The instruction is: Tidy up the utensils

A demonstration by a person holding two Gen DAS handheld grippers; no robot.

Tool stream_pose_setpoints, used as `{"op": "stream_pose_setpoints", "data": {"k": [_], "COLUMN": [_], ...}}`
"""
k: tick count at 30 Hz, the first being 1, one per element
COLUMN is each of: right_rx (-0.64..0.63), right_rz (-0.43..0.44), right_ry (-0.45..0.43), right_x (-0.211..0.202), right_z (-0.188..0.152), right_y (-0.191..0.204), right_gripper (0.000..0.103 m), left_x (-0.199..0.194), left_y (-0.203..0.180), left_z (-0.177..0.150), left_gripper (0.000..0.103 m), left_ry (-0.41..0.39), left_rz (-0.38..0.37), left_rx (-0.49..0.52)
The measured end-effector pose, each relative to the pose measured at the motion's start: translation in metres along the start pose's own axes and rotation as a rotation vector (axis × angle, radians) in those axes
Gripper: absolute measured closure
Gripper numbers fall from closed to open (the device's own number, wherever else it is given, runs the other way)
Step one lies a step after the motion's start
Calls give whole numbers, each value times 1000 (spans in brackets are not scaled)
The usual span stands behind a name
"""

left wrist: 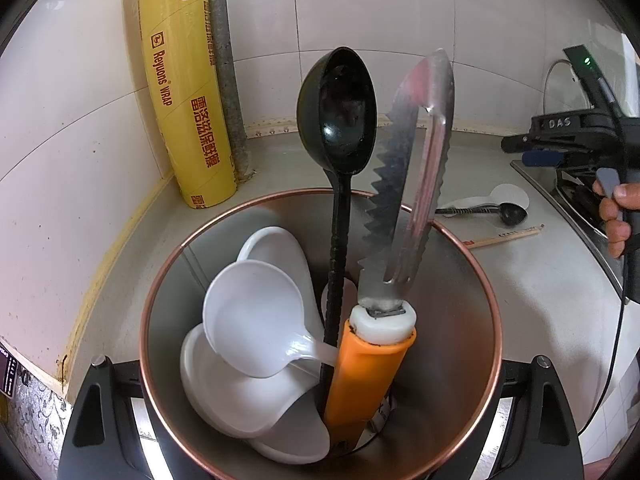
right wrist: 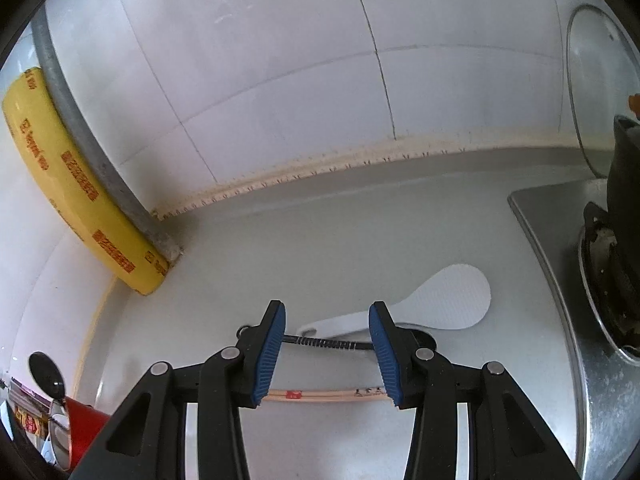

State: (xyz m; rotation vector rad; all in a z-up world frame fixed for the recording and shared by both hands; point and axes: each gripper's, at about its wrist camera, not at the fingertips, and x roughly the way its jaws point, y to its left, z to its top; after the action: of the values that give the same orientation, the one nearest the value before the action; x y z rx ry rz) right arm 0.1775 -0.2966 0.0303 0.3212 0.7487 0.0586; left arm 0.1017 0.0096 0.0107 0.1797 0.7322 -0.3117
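My left gripper point(left wrist: 320, 364) is shut on a metal utensil holder point(left wrist: 160, 280) with a copper rim, one finger on each side of it. Inside stand a black ladle point(left wrist: 338, 120), serrated steel tongs point(left wrist: 412, 160) with an orange handle, and white spoons point(left wrist: 252, 312). My right gripper point(right wrist: 327, 312) hangs open and empty above the counter. Below it lie a small black spoon point(right wrist: 328, 342), a white rice paddle point(right wrist: 448, 296) and wooden chopsticks point(right wrist: 328, 395). In the left wrist view the right gripper point(left wrist: 520, 150) shows at the right edge, held by a hand.
A yellow cling-wrap roll point(left wrist: 184, 92) leans in the tiled corner beside a grey pipe. A steel stove top point(right wrist: 600, 360) with a black pot point(right wrist: 626, 184) lies to the right, and a glass lid point(right wrist: 592, 80) leans on the wall behind it.
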Motion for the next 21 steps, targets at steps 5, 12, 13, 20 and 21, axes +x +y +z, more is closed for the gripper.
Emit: {"op": "stream_pose_setpoints", "data": {"k": [5,12,13,20,21], "right_rx": [7,-15,-17,-38,-42], "right_rz": [-55,-115,-124,-136,-140], "right_ry": [57,145,152,171,174], "right_x": [19,43,46,63,65], "right_z": [-7,-24,-25,-30,-31], "right_y": [-18,-34,-35,-39,-38], "right_gripper": [45,3,0,0,0], "left_x": [0,11,11,10,10], "left_y": [0,2,3,3,3], "left_z": [0,-3,-4,-1,-1], "left_gripper": [12,12,12,12,12], "left_ry": [1,45,45,22,20], "left_rz": [-1,-15,-16,-15,-14], "left_rx": [1,-11,-13,-3,-1]}}
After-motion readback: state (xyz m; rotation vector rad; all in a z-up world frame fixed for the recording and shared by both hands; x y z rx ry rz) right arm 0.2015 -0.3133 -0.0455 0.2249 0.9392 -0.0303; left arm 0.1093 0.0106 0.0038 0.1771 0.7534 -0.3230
